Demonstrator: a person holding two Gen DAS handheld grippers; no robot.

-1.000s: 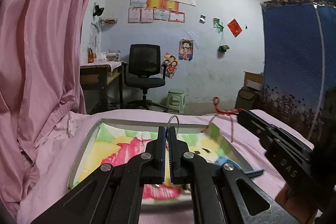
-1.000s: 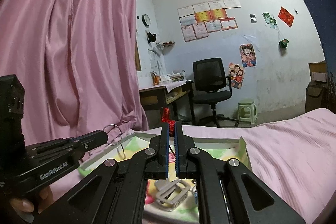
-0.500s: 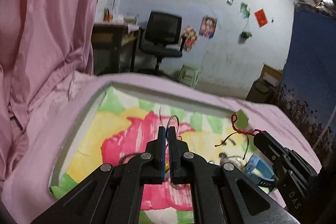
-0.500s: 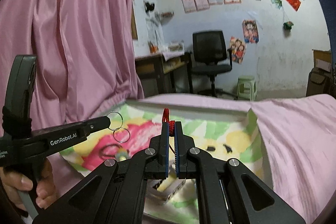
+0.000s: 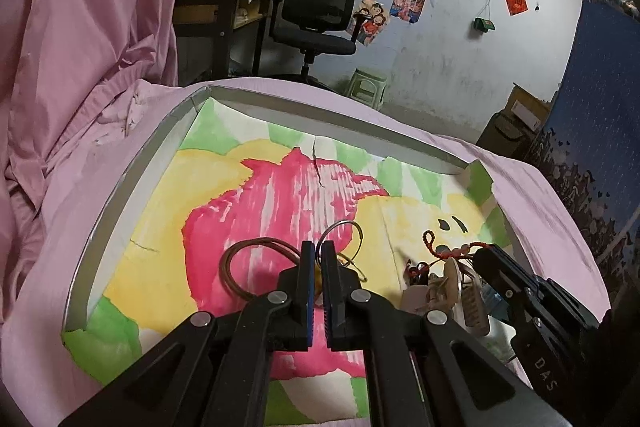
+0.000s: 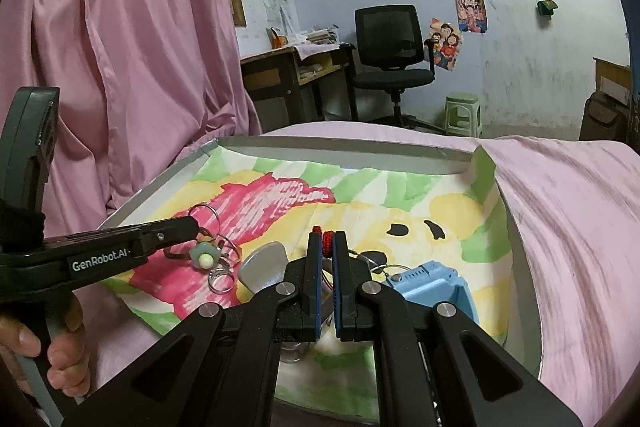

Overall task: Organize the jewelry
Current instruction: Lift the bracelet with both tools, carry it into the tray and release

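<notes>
Left wrist: tray rim (image 5: 120, 187) borders bare lining.

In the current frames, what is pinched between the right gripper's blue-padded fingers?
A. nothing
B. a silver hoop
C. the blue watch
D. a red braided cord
D: the right gripper is shut on the red braided cord, which shows between its pads, while the blue watch lies on the tray beside it.

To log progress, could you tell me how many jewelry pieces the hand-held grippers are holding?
2: the silver hoops in the left hand-held gripper, and the red cord bracelet in the right hand-held gripper.
</notes>
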